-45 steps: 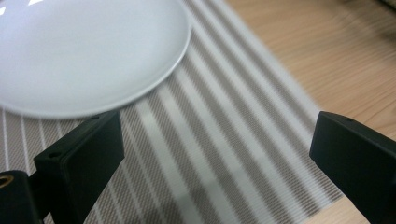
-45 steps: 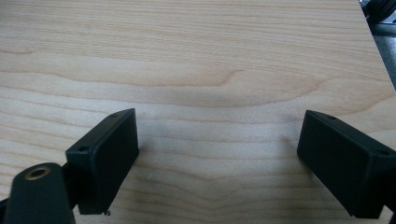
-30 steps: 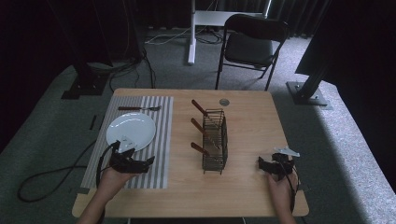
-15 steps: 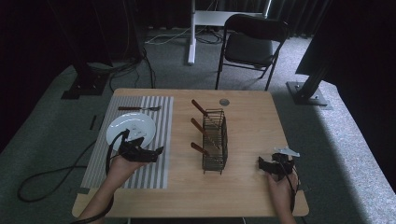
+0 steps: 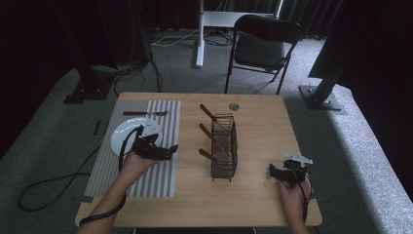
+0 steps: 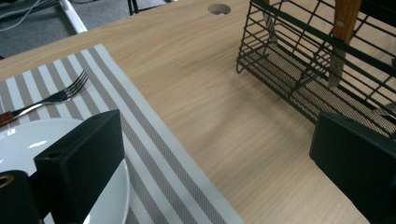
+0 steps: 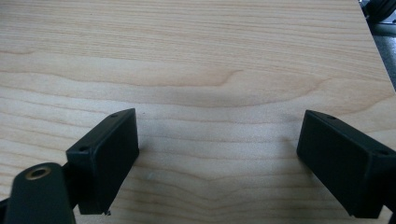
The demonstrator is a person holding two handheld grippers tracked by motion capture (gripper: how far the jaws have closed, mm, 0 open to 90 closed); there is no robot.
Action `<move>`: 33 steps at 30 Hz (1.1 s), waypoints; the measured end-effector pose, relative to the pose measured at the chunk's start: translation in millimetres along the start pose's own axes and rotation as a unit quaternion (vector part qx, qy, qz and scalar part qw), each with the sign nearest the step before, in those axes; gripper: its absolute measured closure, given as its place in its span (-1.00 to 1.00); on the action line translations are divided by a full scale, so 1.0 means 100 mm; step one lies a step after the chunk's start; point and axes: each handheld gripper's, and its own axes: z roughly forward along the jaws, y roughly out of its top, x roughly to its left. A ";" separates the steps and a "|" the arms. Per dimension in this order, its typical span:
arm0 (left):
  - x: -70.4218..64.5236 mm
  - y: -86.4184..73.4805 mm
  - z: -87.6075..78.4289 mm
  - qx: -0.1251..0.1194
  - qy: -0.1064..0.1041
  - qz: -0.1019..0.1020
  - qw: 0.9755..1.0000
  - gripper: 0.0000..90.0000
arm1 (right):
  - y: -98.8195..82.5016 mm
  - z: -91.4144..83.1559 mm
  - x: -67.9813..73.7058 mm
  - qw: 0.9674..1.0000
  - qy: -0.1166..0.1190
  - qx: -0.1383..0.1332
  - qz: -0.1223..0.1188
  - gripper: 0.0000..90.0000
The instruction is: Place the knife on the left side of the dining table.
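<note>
I hold the left gripper [image 5: 168,148] left of centre, jaws wide, beside the plate [image 5: 124,136] on the mat, lined up toward the rack [image 5: 224,146]; the right gripper [image 5: 273,171] idles open, lower right.

Left hand-held gripper [image 5: 168,150] slid right off the plate [image 5: 124,136], now over the placemat's [image 5: 141,175] right edge toward the rack [image 5: 225,146].
</note>
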 end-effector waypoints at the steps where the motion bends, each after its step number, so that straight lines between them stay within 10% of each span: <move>1: 0.00 0.00 0.00 0.000 0.000 0.000 1.000 -0.93 | 0.00 0.00 0.00 1.000 0.000 0.000 0.000 -0.73; 33: 0.08 0.67 0.45 -0.015 -0.023 0.000 1.000 -0.93 | 0.00 0.00 0.00 1.000 0.000 0.000 0.000 -0.72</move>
